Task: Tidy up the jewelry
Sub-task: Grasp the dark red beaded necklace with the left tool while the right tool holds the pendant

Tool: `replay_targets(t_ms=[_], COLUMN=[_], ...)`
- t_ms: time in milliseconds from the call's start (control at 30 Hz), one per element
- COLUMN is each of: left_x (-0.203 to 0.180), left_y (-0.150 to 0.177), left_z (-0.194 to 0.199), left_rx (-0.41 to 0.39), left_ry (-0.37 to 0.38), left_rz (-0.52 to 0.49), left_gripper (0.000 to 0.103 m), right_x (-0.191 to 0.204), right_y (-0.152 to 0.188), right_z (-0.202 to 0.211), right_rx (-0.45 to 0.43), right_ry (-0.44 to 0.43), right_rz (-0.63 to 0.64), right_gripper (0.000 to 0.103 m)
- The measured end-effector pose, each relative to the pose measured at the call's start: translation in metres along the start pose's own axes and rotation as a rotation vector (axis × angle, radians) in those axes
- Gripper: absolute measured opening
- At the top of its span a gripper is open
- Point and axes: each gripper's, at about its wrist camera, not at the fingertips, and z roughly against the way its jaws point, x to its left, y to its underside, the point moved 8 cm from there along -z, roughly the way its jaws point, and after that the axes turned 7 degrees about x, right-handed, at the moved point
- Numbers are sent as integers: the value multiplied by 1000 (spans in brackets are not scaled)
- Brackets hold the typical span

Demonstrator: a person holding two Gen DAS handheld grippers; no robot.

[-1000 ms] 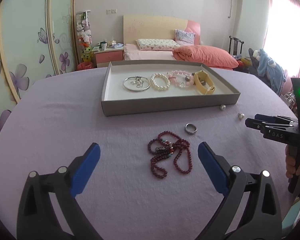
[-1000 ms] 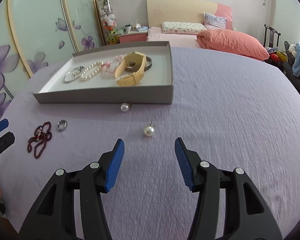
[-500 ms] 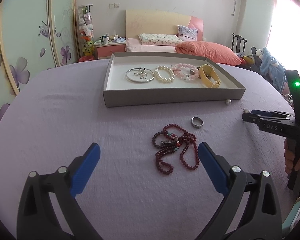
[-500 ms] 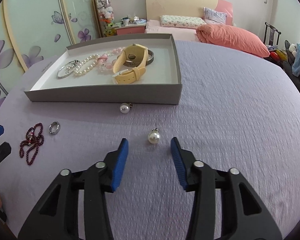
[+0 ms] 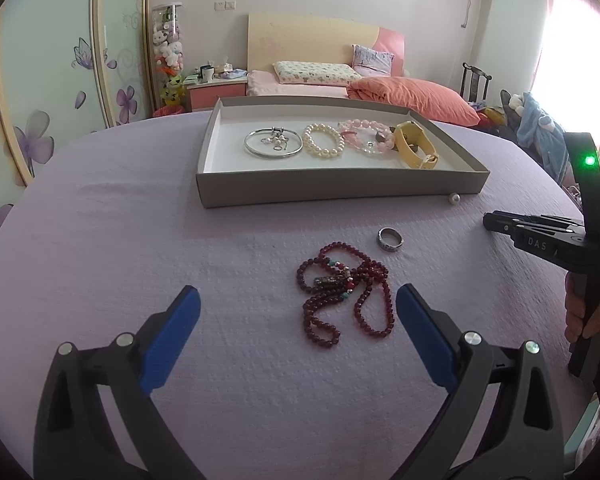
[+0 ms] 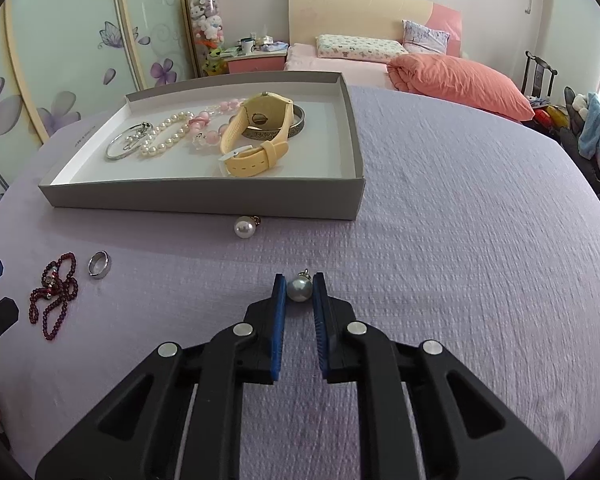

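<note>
Your lavender-covered table [image 5: 120,220] carries a grey tray [image 6: 204,200] already holding a yellow watch [image 6: 256,140] and bracelets; your left gripper [image 5: 298,320] hangs wide open over the red bead necklace [image 5: 344,292], a silver ring [image 5: 391,239] just beyond, while your right gripper [image 6: 299,290] pinches a pearl pendant [image 6: 299,289] on the cloth, a second pearl [image 6: 244,227] beside the tray

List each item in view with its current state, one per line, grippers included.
right gripper: closed around the pearl pendant, on the cloth.
pearl pendant: between the right fingers.
left gripper: wide open, empty.
red bead necklace: loose on the cloth, ungrasped.
silver ring: on the cloth, outside the tray.
second pearl: on the cloth at the tray's front wall.
tray: open, holding bangle, bracelets, watch.
</note>
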Motion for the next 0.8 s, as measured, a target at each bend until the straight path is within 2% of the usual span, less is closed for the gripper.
replay_targets(t_ms=[367, 567, 667, 733, 800], left_x=[-24, -30, -33, -35, -39], left_y=[-8, -14, -15, -15, -15], left_z=[-21, -45, -49, -48, -46], left_rx=[52, 122, 131, 128, 121], left_ry=[-10, -23, -58, -62, -57], left_rz=[-37, -12, -34, -47, -61], left_gripper=[98, 79, 72, 63, 46], right_x=[-6, 2, 4, 3, 5], right_y=[3, 4, 3, 3, 1], right_z=[11, 20, 23, 23, 24], right_rx=[-6, -18, -23, -26, -27], right_ry=[-55, -70, -79, -83, -88], right_rz=[-53, -42, -36, -33, -32], right_gripper=[14, 14, 14, 14, 14])
